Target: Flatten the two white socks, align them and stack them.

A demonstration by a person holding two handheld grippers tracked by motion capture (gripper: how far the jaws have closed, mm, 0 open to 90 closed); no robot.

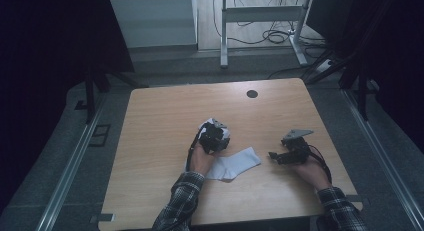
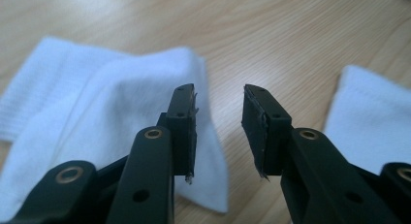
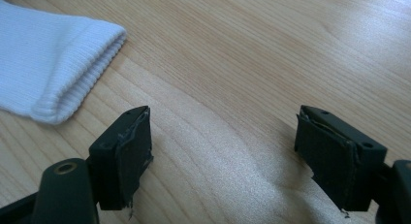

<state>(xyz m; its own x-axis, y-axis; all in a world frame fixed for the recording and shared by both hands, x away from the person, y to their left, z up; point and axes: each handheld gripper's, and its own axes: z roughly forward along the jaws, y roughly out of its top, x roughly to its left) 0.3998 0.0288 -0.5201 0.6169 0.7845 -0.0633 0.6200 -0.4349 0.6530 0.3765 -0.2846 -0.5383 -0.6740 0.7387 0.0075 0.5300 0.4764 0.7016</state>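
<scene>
White sock [image 1: 235, 163] is lying flat on the wooden table [image 1: 160, 116], between both hands. Left gripper [image 2: 219, 129] jaws are parted just above it, nothing clamped. Right gripper [image 3: 223, 153] is held wide apart beside the cuff. Risk: only one layer gets pinched, or bare table.

Ribbed white knit cloth sock [image 3: 53, 59] on the matt, smooth light wood-grain table [image 3: 252, 54]; matt black plastic jaws.

left gripper [image 1: 214, 136] sitting over part of the crumpled sock [image 1: 216, 127] so most of it's covered, flat sock [image 1: 235, 163] partly tucked under the left hand [image 1: 200, 158], second sock [image 2: 373, 122] beside the left gripper cut off by the frame edge, a bit blurry
</scene>
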